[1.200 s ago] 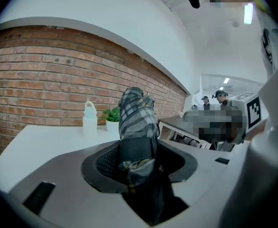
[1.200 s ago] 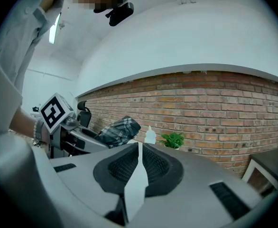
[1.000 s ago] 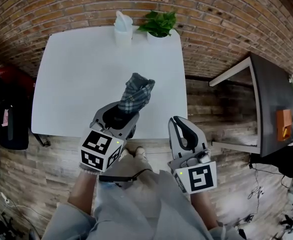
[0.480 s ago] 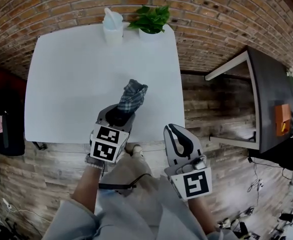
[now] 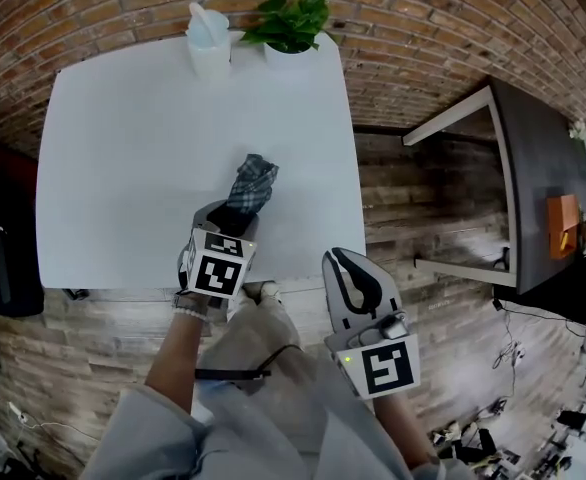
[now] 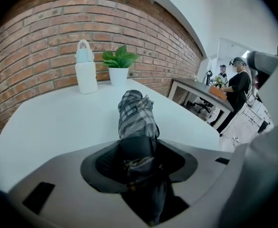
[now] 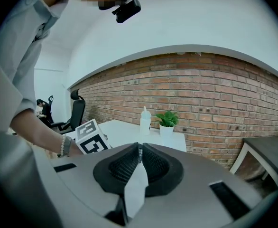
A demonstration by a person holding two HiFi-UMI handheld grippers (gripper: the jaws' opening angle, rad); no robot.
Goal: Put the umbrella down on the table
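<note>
Folded plaid umbrella point(image 5: 252, 185), dark end clamped in my left gripper point(image 5: 223, 230), above white table point(image 5: 123, 138), my right gripper point(image 5: 349, 270) closed, empty, bottle point(image 5: 208, 43) and potted plant point(image 5: 291, 26) at far edge.

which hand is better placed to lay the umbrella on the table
Left. The left gripper grips the umbrella over the table. The right gripper is shut, empty, and hangs beyond the table's edge.
</note>
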